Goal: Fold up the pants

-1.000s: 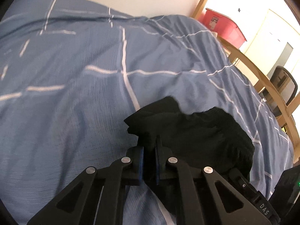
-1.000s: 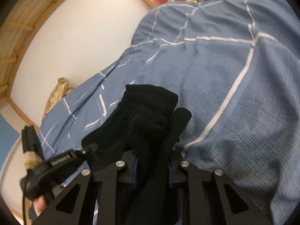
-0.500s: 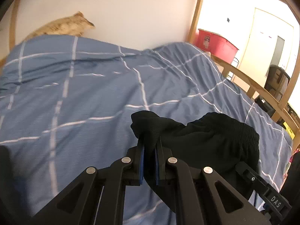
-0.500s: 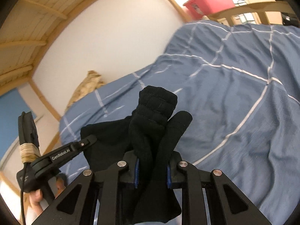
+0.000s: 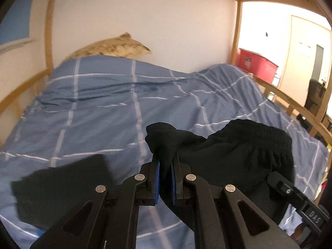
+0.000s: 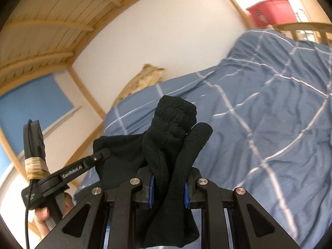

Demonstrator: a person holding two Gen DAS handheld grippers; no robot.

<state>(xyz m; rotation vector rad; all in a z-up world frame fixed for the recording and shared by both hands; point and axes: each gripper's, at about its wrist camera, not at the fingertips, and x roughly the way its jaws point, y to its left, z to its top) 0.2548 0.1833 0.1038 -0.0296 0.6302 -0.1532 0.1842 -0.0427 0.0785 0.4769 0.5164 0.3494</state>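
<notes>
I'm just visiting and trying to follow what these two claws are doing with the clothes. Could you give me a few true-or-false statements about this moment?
1. Both claws grip the black pants. True: left claw, right claw.
2. The bedcover is plain red. False: it is blue with white lines.
3. A tan pillow lies by the wall. True.
4. The red bin sits on the bedcover. False: it stands beyond the bed frame.

The lower length of the black pants (image 6: pixel 172 145) drops out of frame below both cameras. A blurred dark cloth (image 5: pixel 60 188) partly covers the bed (image 5: pixel 93 108); whether it belongs to them is unclear.
</notes>
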